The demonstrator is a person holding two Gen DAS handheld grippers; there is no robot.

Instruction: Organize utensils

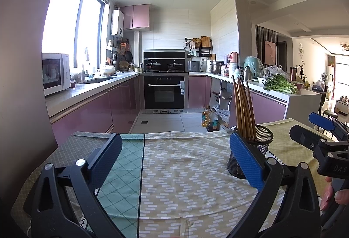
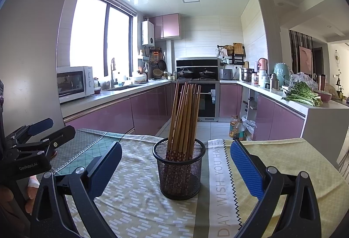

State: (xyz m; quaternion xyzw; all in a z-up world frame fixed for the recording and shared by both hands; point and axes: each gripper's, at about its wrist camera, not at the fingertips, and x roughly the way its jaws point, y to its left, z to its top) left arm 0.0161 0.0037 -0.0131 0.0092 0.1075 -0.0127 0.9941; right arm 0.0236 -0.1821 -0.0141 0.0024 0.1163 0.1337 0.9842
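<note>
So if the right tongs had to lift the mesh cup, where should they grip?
Probably across the mesh cup's round wall below the rim, coming straight in from the near side. The open right tongs already straddle it, and the upright chopsticks block a top grasp.

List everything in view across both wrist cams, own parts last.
mesh cup: 1, black, on the table between the right gripper's fingers, untouched
chopsticks: a bundle, count unclear, brown wood, standing upright in the mesh cup
tablecloths: several overlapping, tan brick print, teal lattice, yellow with lettering, covering the table
microwave: 1, white, left counter
oven: 1, black, far wall under the hob
pots: 2, dark with lids, on the hob
greens: 1 bunch, green, right counter
oil bottles: 2, amber, on the floor by the right counter
left gripper: 1, black with blue pads, open, holding nothing
right gripper: 1, black with blue pads, open, straddling the mesh cup
</note>
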